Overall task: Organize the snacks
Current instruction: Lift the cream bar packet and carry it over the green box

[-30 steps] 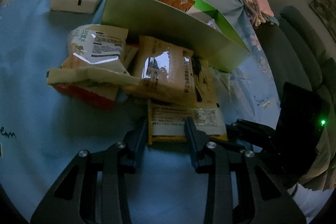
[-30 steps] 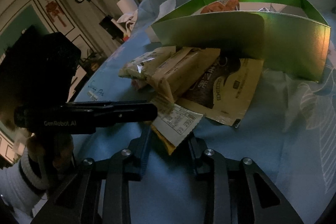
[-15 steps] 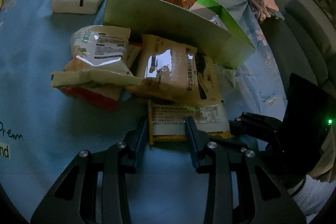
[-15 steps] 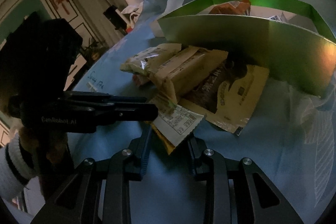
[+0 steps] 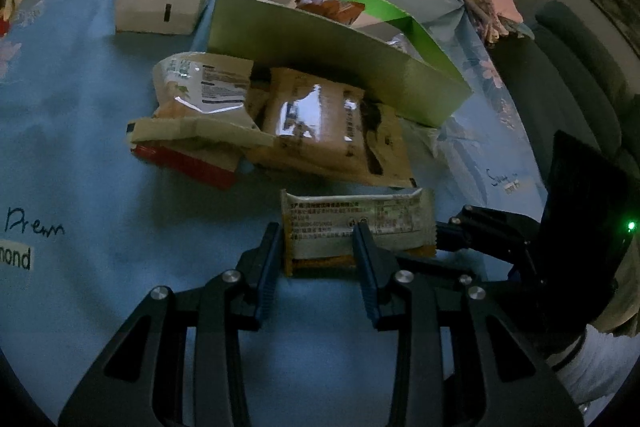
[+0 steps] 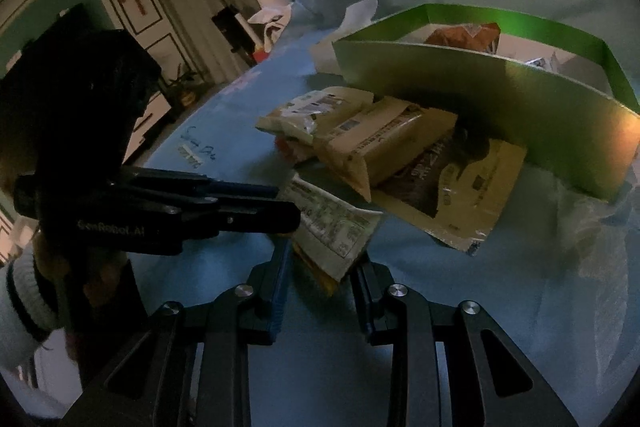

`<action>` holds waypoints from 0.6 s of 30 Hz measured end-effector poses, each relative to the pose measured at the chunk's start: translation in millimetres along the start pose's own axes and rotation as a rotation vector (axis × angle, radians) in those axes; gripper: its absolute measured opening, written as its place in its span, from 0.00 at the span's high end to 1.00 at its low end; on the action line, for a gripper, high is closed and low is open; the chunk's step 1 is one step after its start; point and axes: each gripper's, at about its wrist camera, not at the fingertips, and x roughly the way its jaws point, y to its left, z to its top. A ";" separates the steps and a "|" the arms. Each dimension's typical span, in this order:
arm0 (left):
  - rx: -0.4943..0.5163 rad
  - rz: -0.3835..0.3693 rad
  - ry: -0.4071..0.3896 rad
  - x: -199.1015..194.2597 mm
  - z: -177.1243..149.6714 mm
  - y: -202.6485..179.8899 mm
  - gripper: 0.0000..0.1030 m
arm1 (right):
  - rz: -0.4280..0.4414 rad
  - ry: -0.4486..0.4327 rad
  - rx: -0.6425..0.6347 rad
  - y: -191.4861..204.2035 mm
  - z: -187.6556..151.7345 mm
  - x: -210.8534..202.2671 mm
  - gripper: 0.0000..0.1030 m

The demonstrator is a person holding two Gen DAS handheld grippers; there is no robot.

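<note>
The snack bar point(image 5: 356, 227) is held at both ends just above the blue table point(image 5: 80, 147), in front of the pile of packets point(image 5: 280, 123) and the green box point(image 5: 336, 51). The left gripper point(image 5: 316, 239) has its jaws closed on 1 end, the right gripper point(image 6: 320, 259) on the other. The bar is judged light, its foil wrapper slippery and crinkly, best gripped across the short width. Its long axis runs sideways, parallel to the box front.

Five snack packets point(image 5: 356, 223) outside, one green box point(image 5: 332, 67), one tissue pack point(image 5: 160, 7).
</note>
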 end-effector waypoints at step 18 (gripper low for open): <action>0.077 -0.026 0.006 8.1 -11.9 -26.6 0.74 | -0.025 -0.045 0.002 8.4 -14.6 -20.5 0.70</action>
